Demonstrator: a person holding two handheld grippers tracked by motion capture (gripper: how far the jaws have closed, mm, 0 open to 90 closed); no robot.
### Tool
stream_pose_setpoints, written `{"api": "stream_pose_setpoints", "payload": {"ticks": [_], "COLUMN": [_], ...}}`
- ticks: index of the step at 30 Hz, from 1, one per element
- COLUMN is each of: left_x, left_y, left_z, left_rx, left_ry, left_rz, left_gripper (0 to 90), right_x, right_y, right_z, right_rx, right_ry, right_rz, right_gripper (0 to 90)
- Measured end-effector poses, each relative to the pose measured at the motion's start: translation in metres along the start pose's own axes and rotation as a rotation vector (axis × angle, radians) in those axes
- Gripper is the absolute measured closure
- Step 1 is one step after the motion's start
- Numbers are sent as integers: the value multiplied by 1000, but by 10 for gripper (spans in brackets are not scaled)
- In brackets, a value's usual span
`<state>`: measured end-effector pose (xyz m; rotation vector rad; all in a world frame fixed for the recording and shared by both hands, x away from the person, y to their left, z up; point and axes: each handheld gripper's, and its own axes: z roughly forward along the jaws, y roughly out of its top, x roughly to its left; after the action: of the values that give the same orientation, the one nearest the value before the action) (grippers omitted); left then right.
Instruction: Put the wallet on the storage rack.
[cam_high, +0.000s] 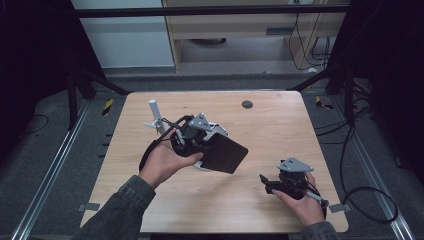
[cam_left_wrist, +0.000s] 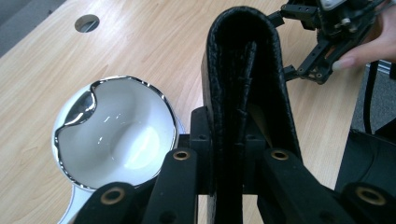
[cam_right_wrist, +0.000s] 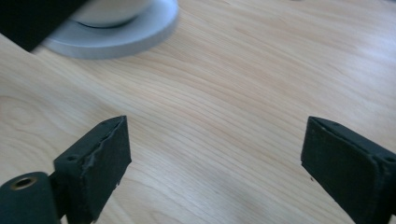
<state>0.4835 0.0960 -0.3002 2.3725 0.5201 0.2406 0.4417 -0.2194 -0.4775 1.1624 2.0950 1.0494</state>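
My left gripper (cam_high: 210, 149) is shut on a black folded leather wallet (cam_high: 227, 155) and holds it off the table. In the left gripper view the wallet (cam_left_wrist: 243, 60) stands on edge between the jaws, fold at the top, beside a white bowl (cam_left_wrist: 116, 135) with a shiny rim. That bowl (cam_high: 220, 131) sits on a saucer, half hidden behind the hand and the wallet. Low over the wood at the right, my right gripper (cam_high: 265, 184) is open. Nothing but bare table lies between its pads (cam_right_wrist: 100, 154), and the saucer (cam_right_wrist: 121, 32) is farther off.
A white upright stand with small arms (cam_high: 155, 117) rises at the table's back left. A round hole (cam_high: 247, 104) sits near the far edge of the wooden table (cam_high: 280, 130). Cables lie on the floor at the right.
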Motion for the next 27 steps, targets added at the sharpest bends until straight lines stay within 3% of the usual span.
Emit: {"api": "stream_pose_setpoints", "payload": {"ticks": [8, 14, 27], "left_x": [1, 2, 13], "left_y": [8, 13, 15], "left_z": [-15, -26, -48], "left_rx": [-16, -28, -54], "left_ry": [21, 28, 63], "left_rz": [1, 0, -27], "left_gripper": [804, 804, 804], "right_x": [-13, -18, -23], "right_y": [-13, -18, -24], "right_z": [5, 8, 14], "right_rx": [48, 72, 123], "right_ry": [-39, -43, -60], "right_rz": [62, 105, 126], "right_gripper": [67, 58, 49]}}
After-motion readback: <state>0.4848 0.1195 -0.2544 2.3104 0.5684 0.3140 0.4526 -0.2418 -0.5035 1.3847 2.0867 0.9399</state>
